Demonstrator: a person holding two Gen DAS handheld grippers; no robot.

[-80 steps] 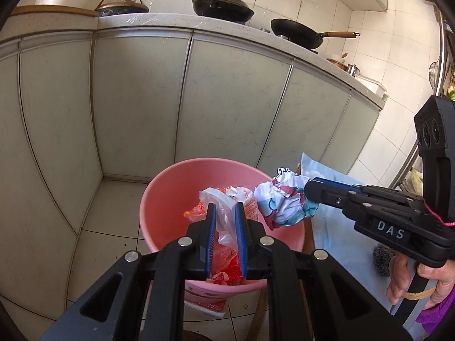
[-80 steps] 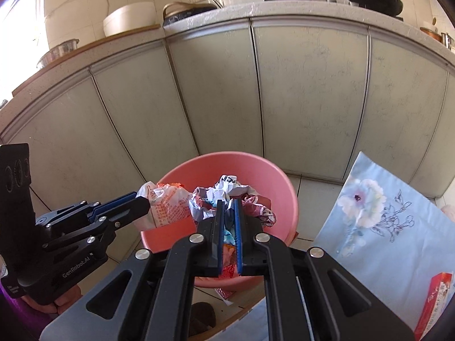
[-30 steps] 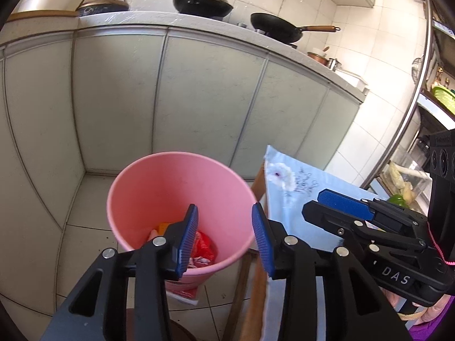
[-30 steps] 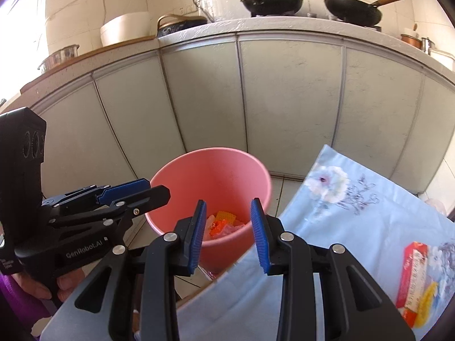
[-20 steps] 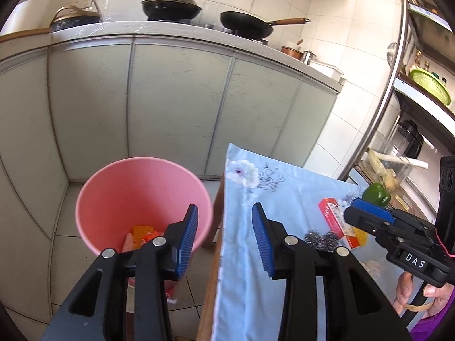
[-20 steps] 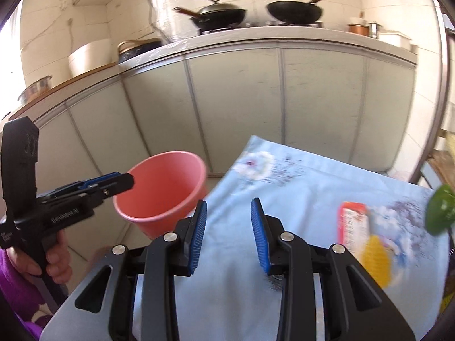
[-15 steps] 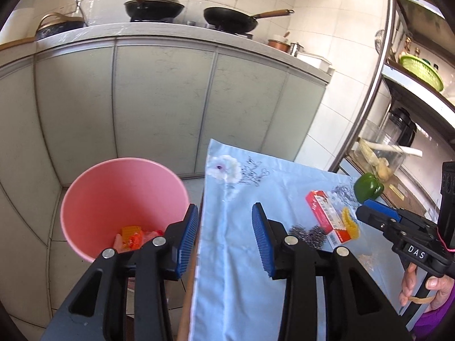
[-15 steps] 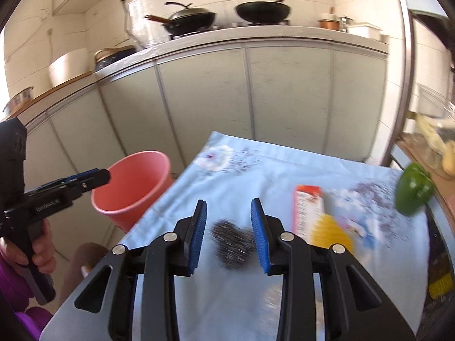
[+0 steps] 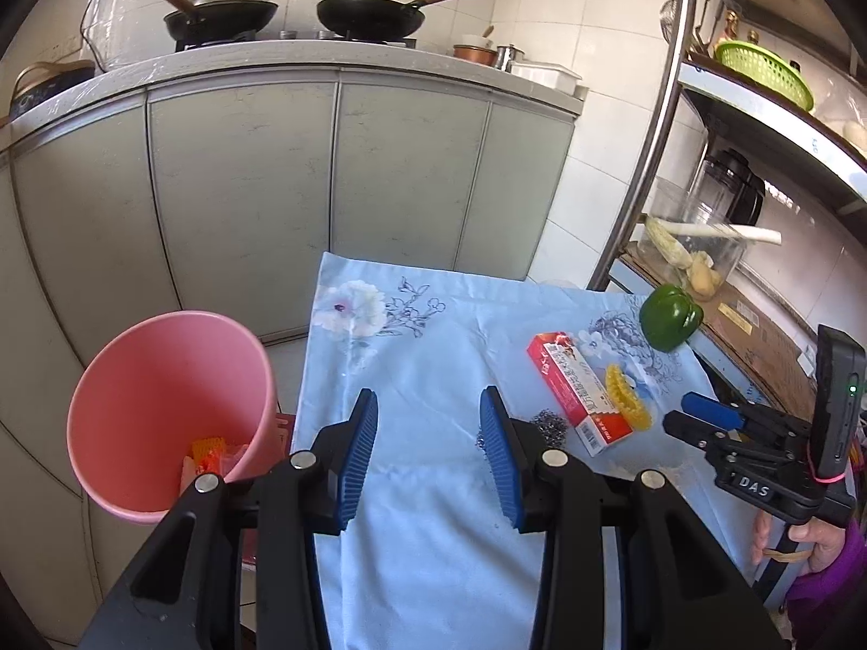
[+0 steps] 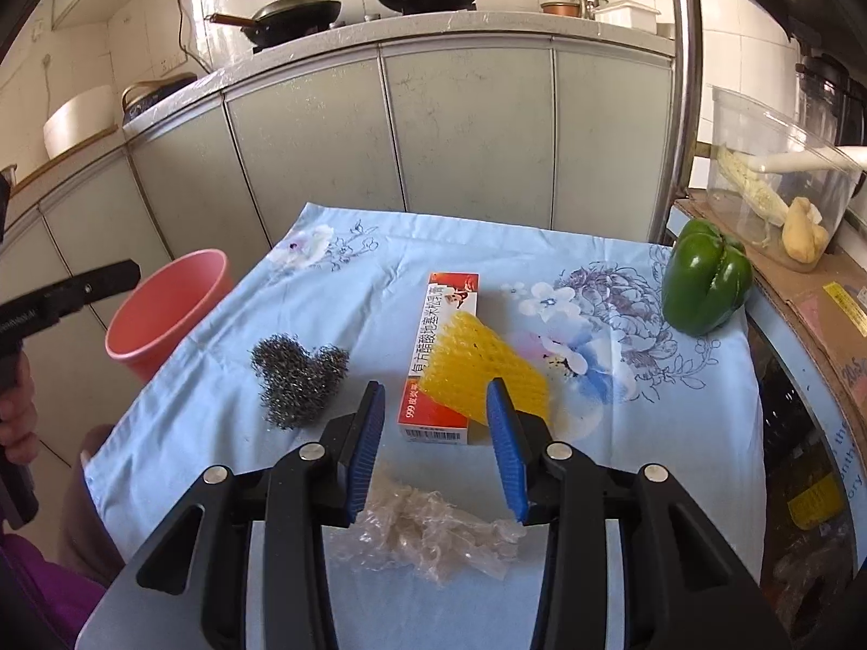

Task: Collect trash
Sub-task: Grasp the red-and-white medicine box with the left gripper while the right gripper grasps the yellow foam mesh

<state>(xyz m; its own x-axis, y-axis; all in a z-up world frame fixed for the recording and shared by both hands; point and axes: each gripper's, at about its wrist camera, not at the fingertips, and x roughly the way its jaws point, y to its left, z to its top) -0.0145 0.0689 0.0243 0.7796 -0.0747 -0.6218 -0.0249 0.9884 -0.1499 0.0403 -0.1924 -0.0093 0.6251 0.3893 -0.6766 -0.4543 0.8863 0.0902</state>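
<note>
Blue-clothed surface [image 10: 336, 292] trash is being hunted; both tongs are empty, right tongs [image 10: 436, 433] opening over crinkled plastic [image 10: 428, 536], to be pinched next.

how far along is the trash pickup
Partly done: the pink bin already holds some wrappers. Nothing in hand; the left gripper is open and the right gripper is opening, empty. The crumpled plastic, red box and yellow net remain on the cloth.
</note>
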